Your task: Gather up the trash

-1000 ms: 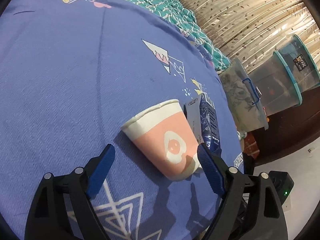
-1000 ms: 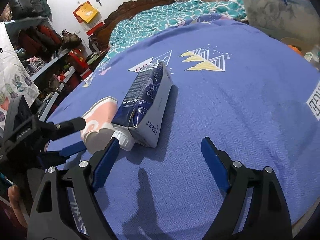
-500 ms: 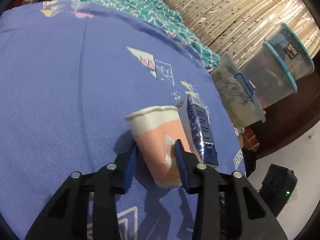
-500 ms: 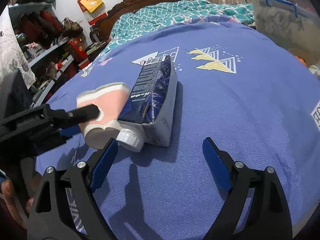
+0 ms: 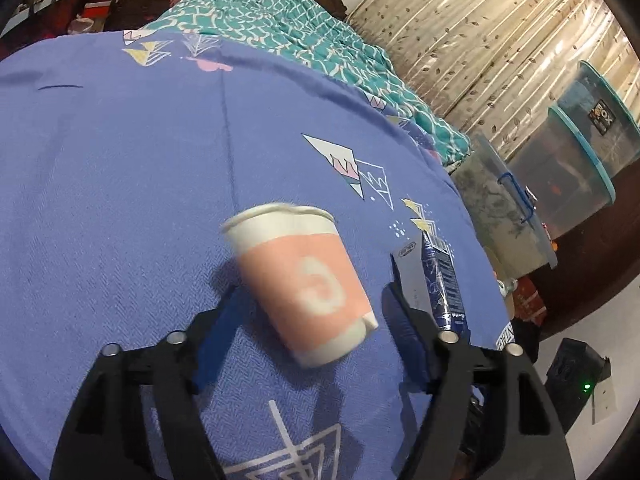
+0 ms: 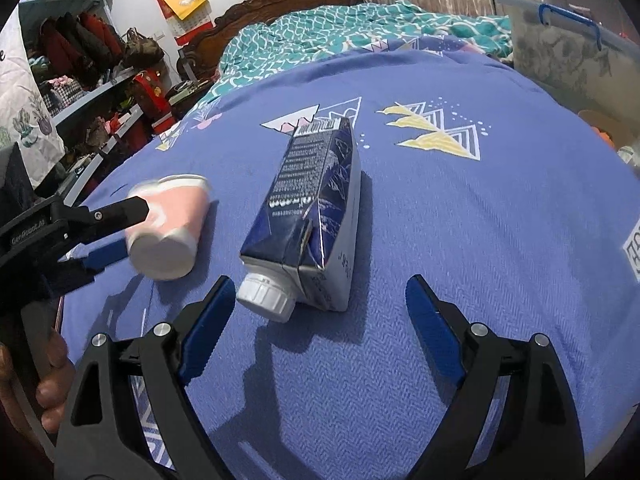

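Bedroom w/ a bed under a purple-blue bedspread, teal blanket at the far end, clear storage bins by the curtain. Paper cup, pink & white, on its side on the bedspread, between the jaws of the left gripper. Jaws opening, pads not pressing the cup. Looks blurry, maybe rolling loose. Just beside it, blue milk carton flat on its side, white cap toward the right gripper. Right jaws spread wide, nothing held, lined up w/ the cap end, prob. for grabbing it next. Both bits of trash not yet picked up.
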